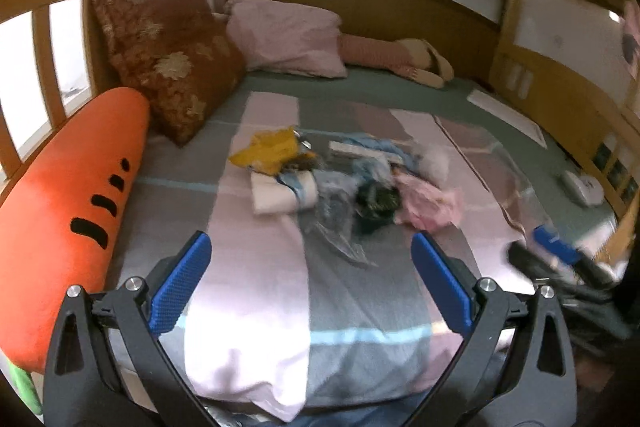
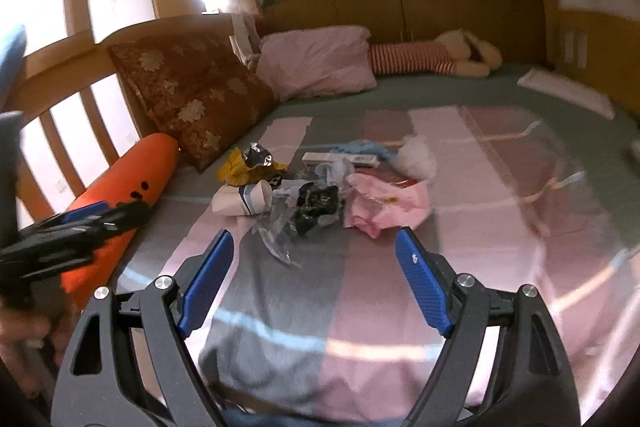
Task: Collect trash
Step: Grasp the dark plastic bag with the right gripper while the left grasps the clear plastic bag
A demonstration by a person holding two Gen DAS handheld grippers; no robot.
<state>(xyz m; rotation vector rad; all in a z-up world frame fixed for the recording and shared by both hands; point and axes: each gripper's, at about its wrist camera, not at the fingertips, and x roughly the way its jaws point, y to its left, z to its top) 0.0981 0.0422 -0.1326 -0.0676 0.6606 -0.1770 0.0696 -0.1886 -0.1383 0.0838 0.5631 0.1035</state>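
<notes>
**Both grippers empty over the bed, trash heaped mid-blanket**

Right now I have both grippers spread wide with nothing between the jaws. My left gripper point(image 1: 311, 259) and right gripper point(image 2: 314, 253) hang above the near end of the bed point(image 1: 420, 87), short of the trash pile point(image 1: 340, 179), which sits in the middle of the striped blanket point(image 1: 248, 291).

Nearest my jaws is a clear plastic wrapper point(image 2: 276, 231), apart from them. Behind it lie a paper cup point(image 2: 240, 201) on its side, a yellow bag point(image 1: 268, 147), a dark wrapper point(image 2: 318, 205), a pink bag point(image 2: 384, 203), and a white remote point(image 2: 340, 158) at the far edge. The pieces overlap, so I can't tell where some end.

Off to the left, a carrot pillow point(image 1: 72, 195) runs along the bed's edge, close beside my left gripper. A brown cushion point(image 1: 160, 43) leans against the frame beyond it, with a pink pillow point(image 1: 288, 39) and a plush toy point(image 2: 440, 57) at the head.
</notes>
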